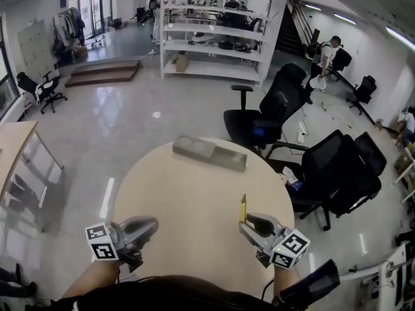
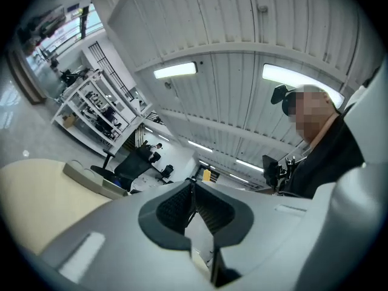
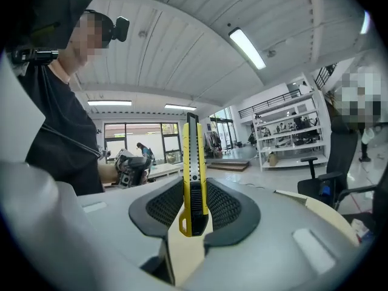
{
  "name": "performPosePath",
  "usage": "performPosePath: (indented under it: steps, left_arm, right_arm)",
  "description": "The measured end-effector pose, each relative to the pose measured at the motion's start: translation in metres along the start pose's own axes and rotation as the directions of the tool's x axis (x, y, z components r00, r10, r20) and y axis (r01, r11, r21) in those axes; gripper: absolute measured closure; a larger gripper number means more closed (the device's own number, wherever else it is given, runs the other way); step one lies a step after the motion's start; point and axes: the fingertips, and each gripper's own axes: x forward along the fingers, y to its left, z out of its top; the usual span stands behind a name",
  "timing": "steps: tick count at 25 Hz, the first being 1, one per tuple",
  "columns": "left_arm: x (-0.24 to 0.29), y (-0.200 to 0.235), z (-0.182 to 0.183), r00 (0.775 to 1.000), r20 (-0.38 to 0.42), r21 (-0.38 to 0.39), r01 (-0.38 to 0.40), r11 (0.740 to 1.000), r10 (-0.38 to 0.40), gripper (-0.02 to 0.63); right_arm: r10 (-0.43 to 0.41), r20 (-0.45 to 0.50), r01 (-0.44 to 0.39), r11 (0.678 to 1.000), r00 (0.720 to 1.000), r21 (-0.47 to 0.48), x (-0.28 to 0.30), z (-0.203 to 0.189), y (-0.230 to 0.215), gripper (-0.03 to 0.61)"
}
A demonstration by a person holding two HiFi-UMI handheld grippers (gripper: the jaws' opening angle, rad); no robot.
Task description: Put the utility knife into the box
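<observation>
The knife (image 3: 194,180) had a glossy yellow plastic shell. The table (image 1: 194,199) looked like pale, smooth, matt wood, the box (image 1: 224,159) dull grey, the floor (image 1: 130,109) shiny.

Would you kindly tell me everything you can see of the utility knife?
The utility knife is slim, with a yellow plastic-looking body, a black slider down its middle and a hole at its lower end. It stands upright, clamped between the pads of the right gripper, over the round table. Whether the blade is out cannot be told.

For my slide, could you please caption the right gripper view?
Right tool clamps a yellow knife upright above the table.
</observation>
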Motion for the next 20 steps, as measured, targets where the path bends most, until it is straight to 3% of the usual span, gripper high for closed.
performPosePath:
  steps: [5,8,11,16,20]
  left_arm:
    - [-0.012,0.026,0.004,0.998,-0.031,0.027,-0.054,0.998,0.055,0.611]
    - [-0.014,0.057,-0.001,0.998,-0.044,-0.011,-0.035,0.999,0.035,0.611]
    - [-0.004,0.095,0.015,0.998,-0.057,0.011,-0.001,1.0,0.002,0.611]
    - [0.024,0.128,0.044,0.999,-0.031,0.052,0.046,0.998,-0.045,0.611]
    - [0.039,0.156,0.044,1.0,-0.018,0.06,0.003,0.998,-0.002,0.611]
  right_arm:
    - [0.029,-0.008,-0.029,0.998,1.0,0.06,0.036,-0.019,-0.006,0.446]
    - [-0.011,-0.021,0.013,0.99,1.0,0.14,0.054,-0.034,-0.008,0.446]
    - [-0.039,-0.006,0.04,0.984,0.999,0.174,0.077,-0.033,-0.015,0.446]
    - [-0.083,-0.056,0.09,0.987,0.995,0.13,0.089,-0.012,-0.05,0.446]
    - [-0.093,-0.107,0.098,0.994,0.99,0.043,0.099,-0.002,-0.092,0.446]
